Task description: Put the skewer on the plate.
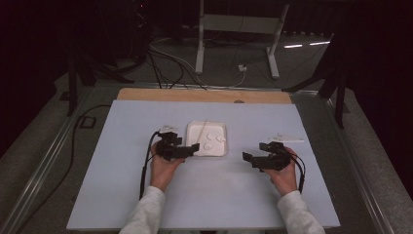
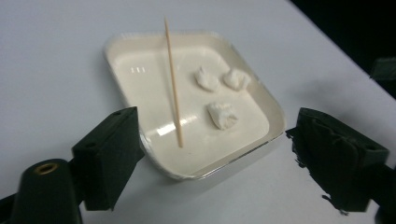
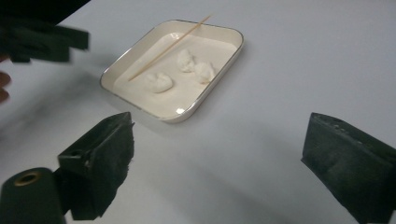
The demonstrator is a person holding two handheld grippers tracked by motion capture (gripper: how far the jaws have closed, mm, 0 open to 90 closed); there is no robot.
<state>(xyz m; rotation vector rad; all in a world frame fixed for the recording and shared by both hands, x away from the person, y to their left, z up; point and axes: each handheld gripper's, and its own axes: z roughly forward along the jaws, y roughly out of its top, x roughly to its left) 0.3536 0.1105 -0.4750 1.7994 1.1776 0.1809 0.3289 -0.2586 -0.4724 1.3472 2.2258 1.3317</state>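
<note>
Tray (image 1: 207, 138) sits mid-frame in the high view on the pale counter (image 1: 146, 204), white, square with rounded corners. Skewer (image 2: 173, 84) stands slanted in it, lower tip on the tray floor near the centre of the left gripper view, upper end leaning over the far rim. Three white lumps (image 2: 223, 114) lie on the tray floor to the right of the skewer, two close together near the far side, one nearer; none touches the skewer.

Left gripper (image 1: 192, 148) is just left of the tray in the high view, tip at the tray's left edge. Its fingers (image 2: 109, 156) stand apart, nothing between the pads; the tray's near corner lies beyond the gap.

Right gripper (image 1: 251, 158) is right of centre, well apart from the tray, pointing toward it. Its fingers (image 3: 100, 163) also spread wide, bare counter between them.
</note>
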